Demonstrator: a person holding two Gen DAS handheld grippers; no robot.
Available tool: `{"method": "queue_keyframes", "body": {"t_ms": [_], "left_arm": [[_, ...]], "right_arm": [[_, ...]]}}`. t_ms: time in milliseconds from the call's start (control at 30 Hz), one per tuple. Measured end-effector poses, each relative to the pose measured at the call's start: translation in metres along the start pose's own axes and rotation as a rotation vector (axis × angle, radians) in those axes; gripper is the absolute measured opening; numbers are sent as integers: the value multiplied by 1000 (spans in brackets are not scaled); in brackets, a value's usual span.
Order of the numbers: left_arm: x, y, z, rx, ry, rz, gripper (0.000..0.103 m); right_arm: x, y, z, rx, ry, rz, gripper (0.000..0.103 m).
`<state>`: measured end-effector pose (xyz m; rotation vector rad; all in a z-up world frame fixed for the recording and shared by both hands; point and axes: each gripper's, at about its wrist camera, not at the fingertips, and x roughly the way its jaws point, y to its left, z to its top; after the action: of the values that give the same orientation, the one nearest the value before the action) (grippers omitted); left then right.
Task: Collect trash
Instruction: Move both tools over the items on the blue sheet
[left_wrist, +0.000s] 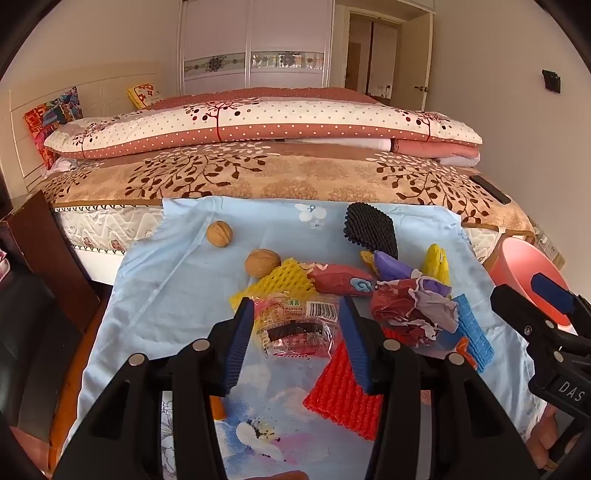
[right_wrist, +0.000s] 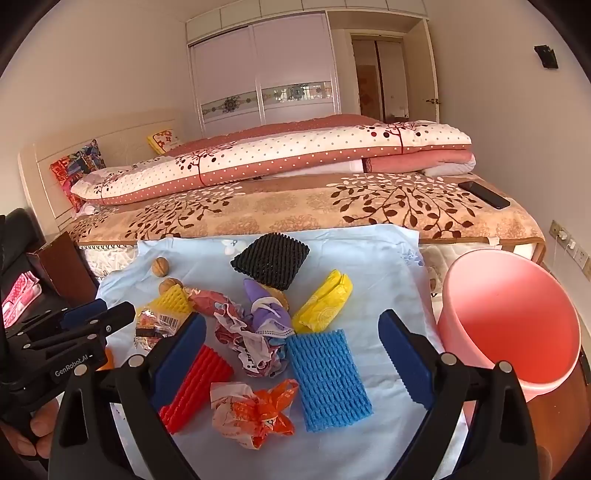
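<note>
Trash lies in a pile on a light blue cloth spread over a low table next to a big bed. The left gripper is down low with its two blue pads wide apart, one on each side of a clear plastic snack wrapper with a barcode. The pads do not squeeze the wrapper. I cannot tell if they touch it.

The right gripper is open wide too and holds nothing. Between its blue pads lie a blue foam net sleeve, a crumpled orange and white wrapper and a red foam net sleeve. Just behind them sits a crumpled ball of red, white and purple paper.

Farther back are a yellow folded packet, a black foam net sleeve and a yellow foam net piece. Two brown walnuts sit on the cloth near the yellow net, one touching it and one a bit away.

A pink plastic bucket stands at the right side of the table, just beside the cloth, and its mouth faces the camera. A black phone lies on the brown leafy blanket on the bed.
</note>
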<state>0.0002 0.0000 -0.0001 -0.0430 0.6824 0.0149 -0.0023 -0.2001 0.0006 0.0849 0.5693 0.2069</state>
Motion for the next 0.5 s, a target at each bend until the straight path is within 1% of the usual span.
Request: {"method": "queue_keyframes", "body": {"t_ms": [200,433,467,500], "left_arm": [[-1,0,0,1,-3,1,48],[-3,2,3,-3,-7,-2,48],[-3,2,4,-4,-8,-2,48],[-2,7,4,-7,-9,-3,48]], "right_arm": [[-3,-2,1,3,-3,-6,93],[-7,-10,13,9,-17,-21,93],[-8,-4,5,11,-25,-34,93],[-8,-4,4,11,-27,-35,93]]}}
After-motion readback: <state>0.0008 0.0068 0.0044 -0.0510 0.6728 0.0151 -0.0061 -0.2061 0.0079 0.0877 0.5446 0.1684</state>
